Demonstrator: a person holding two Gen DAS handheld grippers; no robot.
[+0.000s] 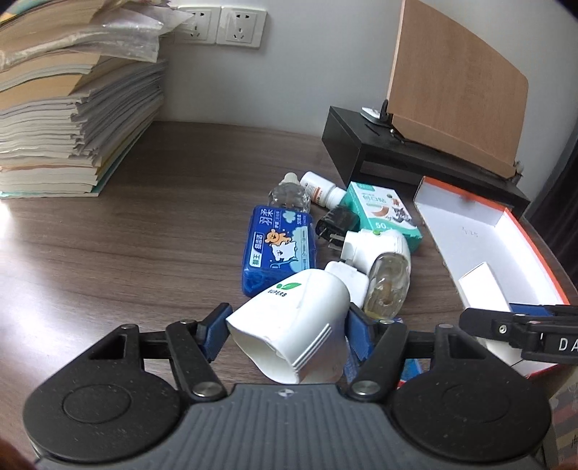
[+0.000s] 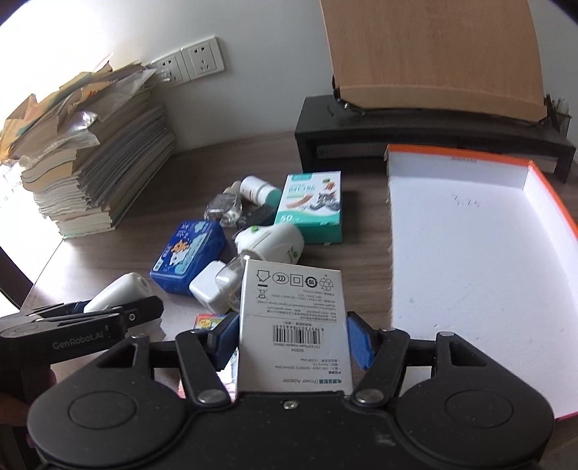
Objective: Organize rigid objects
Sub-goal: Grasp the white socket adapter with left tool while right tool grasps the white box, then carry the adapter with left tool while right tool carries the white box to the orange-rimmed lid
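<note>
My left gripper (image 1: 287, 334) is shut on a white SUPERB plug-in device (image 1: 292, 325) and holds it near the pile; it also shows in the right wrist view (image 2: 119, 294). My right gripper (image 2: 292, 336) is shut on a white power adapter box (image 2: 292, 325), which in the left wrist view (image 1: 484, 285) sits over the tray. The orange-rimmed white tray (image 2: 469, 246) lies at the right. The pile holds a blue floss box (image 1: 276, 249), a teal box (image 1: 384, 213), a white pill bottle (image 1: 321, 189), a clear bottle (image 1: 289, 193), a black plug (image 1: 334, 224) and a second white plug-in device (image 1: 379, 249).
A tall stack of books and papers (image 1: 68, 119) stands at the left by wall sockets (image 1: 220, 25). A black monitor stand (image 1: 397, 155) with a wooden board (image 1: 455, 86) is at the back right. A white adapter cube (image 2: 209, 289) lies by the floss box.
</note>
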